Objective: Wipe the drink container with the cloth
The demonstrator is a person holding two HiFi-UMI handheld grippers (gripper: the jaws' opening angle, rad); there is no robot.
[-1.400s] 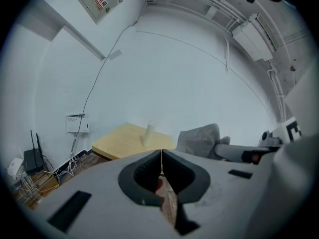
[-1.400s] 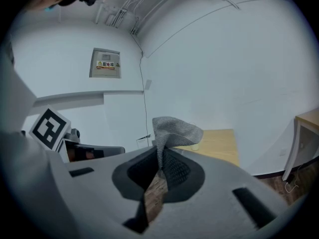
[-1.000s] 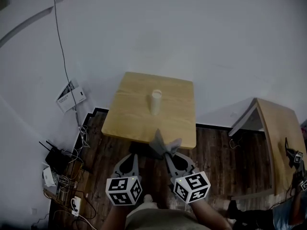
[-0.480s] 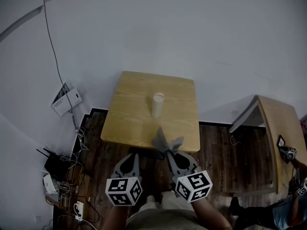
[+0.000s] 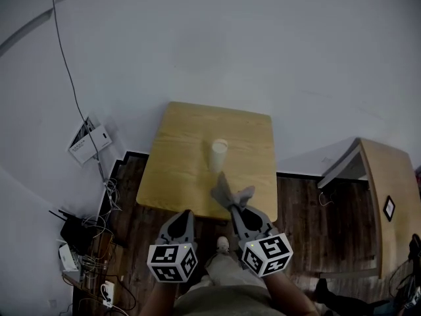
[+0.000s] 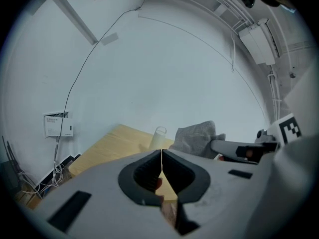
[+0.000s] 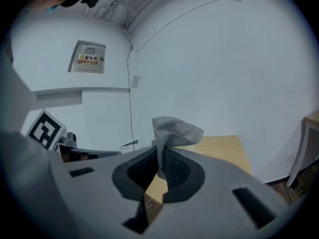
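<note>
A pale upright drink container [image 5: 219, 155] stands near the middle of the small wooden table [image 5: 177, 157]; the left gripper view shows this container [image 6: 158, 138] beyond my jaws. My right gripper [image 5: 235, 209] is shut on a grey cloth [image 5: 228, 194], which sticks up from its jaws at the table's near edge. The cloth [image 7: 172, 133] fills the jaw tips in the right gripper view and hides the container there. My left gripper [image 5: 185, 214] is shut and empty, just short of the table's near edge, left of the cloth [image 6: 198, 138].
A white wall runs behind the table. A white box [image 5: 89, 139] with a cable hangs on it at left, and cables and devices [image 5: 82, 242] lie on the dark floor below. A second wooden table [image 5: 385, 203] stands at right. My shoe [image 5: 223, 244] shows below.
Both grippers have come closer to the table, the cloth now over its near edge. The view has shifted, so the table sits lower and nearer.
</note>
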